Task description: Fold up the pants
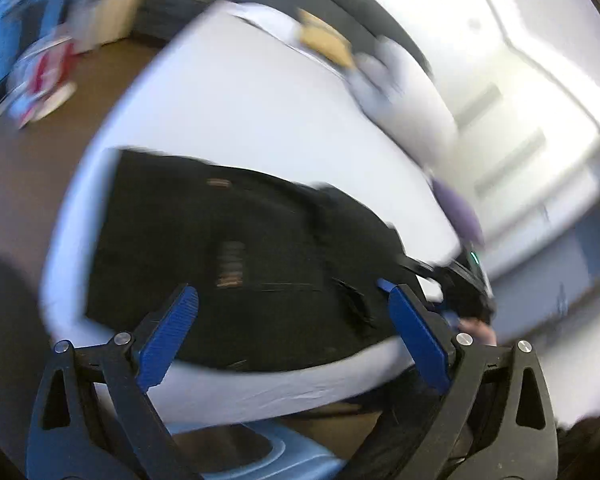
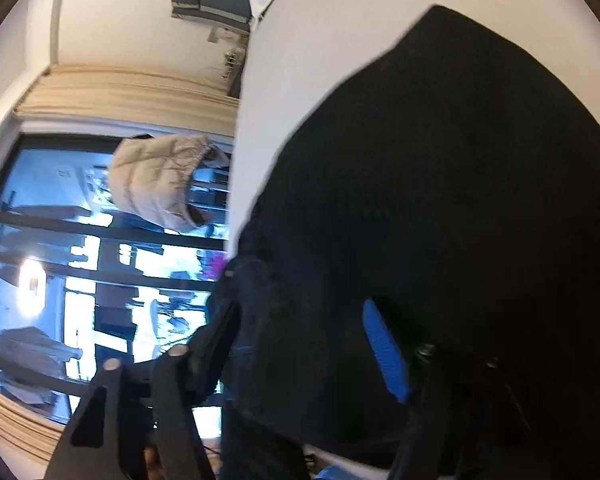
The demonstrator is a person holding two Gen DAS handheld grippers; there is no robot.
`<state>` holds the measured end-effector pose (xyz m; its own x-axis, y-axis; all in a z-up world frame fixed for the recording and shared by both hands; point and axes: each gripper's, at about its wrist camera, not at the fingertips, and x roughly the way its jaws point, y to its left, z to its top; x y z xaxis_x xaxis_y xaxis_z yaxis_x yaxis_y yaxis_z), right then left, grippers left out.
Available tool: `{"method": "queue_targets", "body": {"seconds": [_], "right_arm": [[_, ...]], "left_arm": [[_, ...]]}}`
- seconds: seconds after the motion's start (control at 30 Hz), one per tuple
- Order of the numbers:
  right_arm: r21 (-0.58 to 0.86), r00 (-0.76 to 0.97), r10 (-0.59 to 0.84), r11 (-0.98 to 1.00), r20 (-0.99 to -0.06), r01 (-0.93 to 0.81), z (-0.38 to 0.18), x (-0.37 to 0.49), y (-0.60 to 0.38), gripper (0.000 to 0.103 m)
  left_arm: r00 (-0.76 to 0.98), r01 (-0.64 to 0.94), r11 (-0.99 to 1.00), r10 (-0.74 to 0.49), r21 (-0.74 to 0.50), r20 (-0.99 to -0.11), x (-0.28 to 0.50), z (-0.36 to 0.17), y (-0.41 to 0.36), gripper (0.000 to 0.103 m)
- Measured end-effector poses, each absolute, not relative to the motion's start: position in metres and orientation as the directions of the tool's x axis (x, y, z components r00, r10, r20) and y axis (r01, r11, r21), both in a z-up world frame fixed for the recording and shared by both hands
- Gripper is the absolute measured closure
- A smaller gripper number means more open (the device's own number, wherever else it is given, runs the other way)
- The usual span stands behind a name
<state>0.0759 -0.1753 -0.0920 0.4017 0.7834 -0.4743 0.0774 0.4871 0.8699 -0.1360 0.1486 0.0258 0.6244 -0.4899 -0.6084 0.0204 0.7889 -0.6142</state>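
Note:
Black pants point(image 1: 236, 248) lie spread on a white bed point(image 1: 240, 100), near its front edge. My left gripper point(image 1: 288, 300) is open and empty, held above the pants' near edge, its blue pads point(image 1: 168, 332) wide apart. The right gripper shows at the far right of this view as a dark shape point(image 1: 468, 280) at the pants' right end. In the right wrist view the pants point(image 2: 440, 184) drape over my right gripper point(image 2: 300, 344) and hide most of it. One blue pad point(image 2: 384, 352) shows among the cloth. The fabric lies between the fingers, but I cannot see whether they press on it.
Pillows point(image 1: 400, 80) and a tan item point(image 1: 324, 36) lie at the bed's far end. A light blue bin point(image 1: 260, 452) stands on the brown floor below the bed. A window point(image 2: 100, 260), a beige jacket point(image 2: 160, 180) and curtains are on the room's side.

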Motion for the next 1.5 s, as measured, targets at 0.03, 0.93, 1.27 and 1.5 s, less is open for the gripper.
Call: {"method": "queue_targets", "body": {"seconds": [0.03, 0.93, 1.27, 1.5], "right_arm": [[0.882, 0.403, 0.794, 0.465, -0.454, 0.078, -0.086, 0.075, -0.174, 0.030], [0.937, 0.326, 0.890, 0.348, -0.319, -0.033, -0.053, 0.090, -0.116, 0.022], [0.914, 0.274, 0.884, 0.404, -0.379, -0.041, -0.046, 0.107, -0.110, 0.022], [0.885, 0.213, 0.868, 0.465, -0.449, -0.029, -0.052, 0.132, -0.103, 0.022]], "left_arm": [[0.650, -0.020, 0.764, -0.481, -0.645, -0.588, -0.146, 0.023, 0.167, 0.006], [0.719, -0.361, 0.162, -0.579, -0.918, -0.385, -0.158, -0.133, 0.256, 0.007], [0.699, -0.349, 0.158, -0.613, -0.924, -0.369, -0.146, -0.122, 0.247, 0.041], [0.692, -0.322, 0.197, -0.618, -0.926, -0.373, -0.129, -0.123, 0.234, 0.059]]}}
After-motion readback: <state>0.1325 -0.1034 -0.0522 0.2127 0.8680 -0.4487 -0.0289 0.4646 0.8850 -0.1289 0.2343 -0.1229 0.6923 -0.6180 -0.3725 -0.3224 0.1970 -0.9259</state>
